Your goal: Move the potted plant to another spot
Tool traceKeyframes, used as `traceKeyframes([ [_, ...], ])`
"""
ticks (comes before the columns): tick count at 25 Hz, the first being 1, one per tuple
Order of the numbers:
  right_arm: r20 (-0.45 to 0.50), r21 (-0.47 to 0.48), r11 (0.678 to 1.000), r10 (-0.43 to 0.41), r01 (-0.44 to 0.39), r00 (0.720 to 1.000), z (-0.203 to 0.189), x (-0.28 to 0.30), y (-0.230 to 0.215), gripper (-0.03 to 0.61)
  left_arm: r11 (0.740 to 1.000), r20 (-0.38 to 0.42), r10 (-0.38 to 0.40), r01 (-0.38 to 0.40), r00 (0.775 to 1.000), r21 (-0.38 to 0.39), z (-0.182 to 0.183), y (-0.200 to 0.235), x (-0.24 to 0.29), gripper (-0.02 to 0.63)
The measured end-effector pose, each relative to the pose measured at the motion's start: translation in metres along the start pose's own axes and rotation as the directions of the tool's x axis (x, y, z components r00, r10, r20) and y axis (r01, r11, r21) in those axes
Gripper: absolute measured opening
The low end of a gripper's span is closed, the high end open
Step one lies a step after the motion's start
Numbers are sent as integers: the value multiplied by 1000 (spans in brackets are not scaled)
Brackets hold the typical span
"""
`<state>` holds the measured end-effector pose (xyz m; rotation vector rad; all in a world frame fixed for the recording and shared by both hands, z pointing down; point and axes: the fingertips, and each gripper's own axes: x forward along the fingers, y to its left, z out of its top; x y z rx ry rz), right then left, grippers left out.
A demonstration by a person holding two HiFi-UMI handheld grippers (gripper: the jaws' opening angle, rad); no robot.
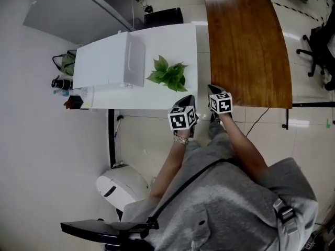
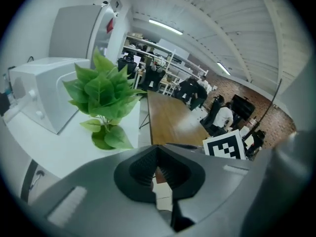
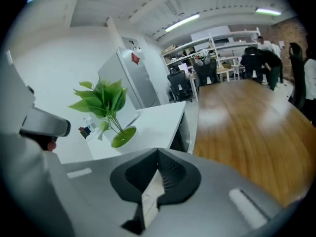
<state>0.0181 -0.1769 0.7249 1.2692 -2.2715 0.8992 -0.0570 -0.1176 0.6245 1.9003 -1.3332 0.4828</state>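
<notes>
The potted plant (image 1: 168,73) has broad green leaves in a small green pot and stands on the white table (image 1: 157,41) near its right end. It also shows in the left gripper view as plant (image 2: 103,90) and in the right gripper view as plant (image 3: 101,100). Both grippers hover at the table's near edge, short of the plant and apart from it. My left gripper (image 1: 188,100) is shut with nothing between its jaws, tips meeting at left gripper (image 2: 157,149). Beside it on the right, my right gripper (image 1: 213,90) is shut and empty too, seen as right gripper (image 3: 158,152).
A white boxy appliance (image 1: 133,60) stands on the table left of the plant. A long wooden table (image 1: 246,46) adjoins on the right. A bag (image 1: 65,61) and small bottles sit at the left end. On the floor are a white bin (image 1: 120,184) and office chairs (image 1: 319,46).
</notes>
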Motion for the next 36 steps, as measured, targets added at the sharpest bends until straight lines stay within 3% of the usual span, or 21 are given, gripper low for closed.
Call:
traceKeyframes([
  [4,7,19,999,-43,43,999,-10,-46,15,0,990,2,-97,96,995,100,-13,-28,-17,12],
  [7,17,53,993,-106,105,994,-30,-87,34,0,978,-6,-146,145,989,151,-46,-39,-48,12],
  [13,30,35,990,-137,136,990,-89,-162,128,0,974,-95,-159,172,983,147,-136,-24,-113,12],
  [16,22,27,991,-134,133,991,-107,-196,146,0,967,-117,-184,201,976,154,-162,-39,-131,12],
  [29,81,-47,998,-34,38,996,-82,-246,179,0,960,-9,-213,211,977,183,-146,-86,-161,12],
  [36,75,-34,999,2,0,997,-77,-256,163,0,955,-21,-211,211,977,209,-151,-108,-155,14],
])
